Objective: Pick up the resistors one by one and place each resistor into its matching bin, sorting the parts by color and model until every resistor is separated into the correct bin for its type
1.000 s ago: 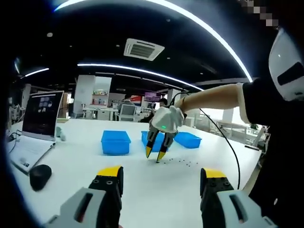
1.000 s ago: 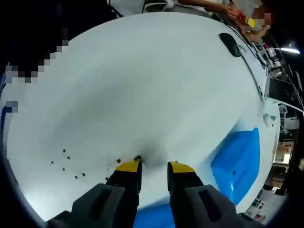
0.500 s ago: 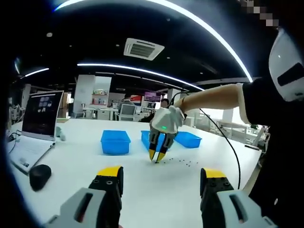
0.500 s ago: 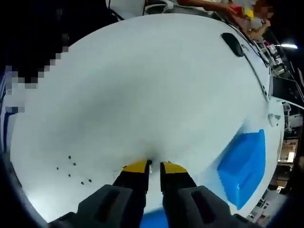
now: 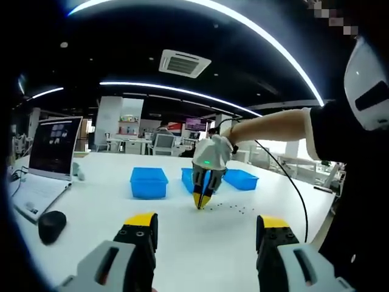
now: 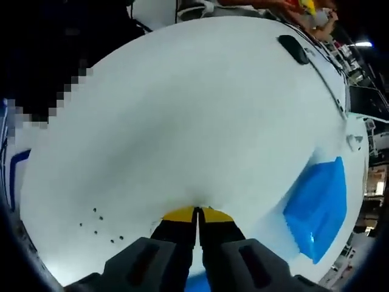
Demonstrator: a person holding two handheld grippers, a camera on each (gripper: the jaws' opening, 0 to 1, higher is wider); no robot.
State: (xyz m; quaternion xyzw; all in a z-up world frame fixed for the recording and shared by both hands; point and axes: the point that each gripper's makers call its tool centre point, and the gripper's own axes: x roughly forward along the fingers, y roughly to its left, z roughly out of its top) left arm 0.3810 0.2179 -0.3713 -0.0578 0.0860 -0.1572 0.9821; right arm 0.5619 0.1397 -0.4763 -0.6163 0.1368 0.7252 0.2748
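Several small dark resistors [image 5: 234, 208] lie scattered on the white table [image 5: 91, 201]; they also dot the table as resistors [image 6: 97, 222] left of the right jaws. Three blue bins stand behind them: left bin [image 5: 148, 182], middle bin [image 5: 186, 177], right bin [image 5: 240, 179]. My right gripper [image 5: 200, 204], held by a gloved hand, points down at the table beside the scatter. Its tips [image 6: 197, 211] are shut together on the spot where a resistor lay; the part itself is hidden between them. My left gripper [image 5: 208, 222] stands open low over the near table, holding nothing.
An open laptop [image 5: 48, 152] and a black mouse [image 5: 51, 225] sit at the table's left. A black cable [image 5: 292, 188] trails from the right gripper across the table's right side. A blue bin [image 6: 319, 207] lies right of the right jaws, with a mouse [image 6: 293, 48] far off.
The right gripper's jaws have closed, from apart around a resistor on the table to fully together. The left gripper has stayed still and open.
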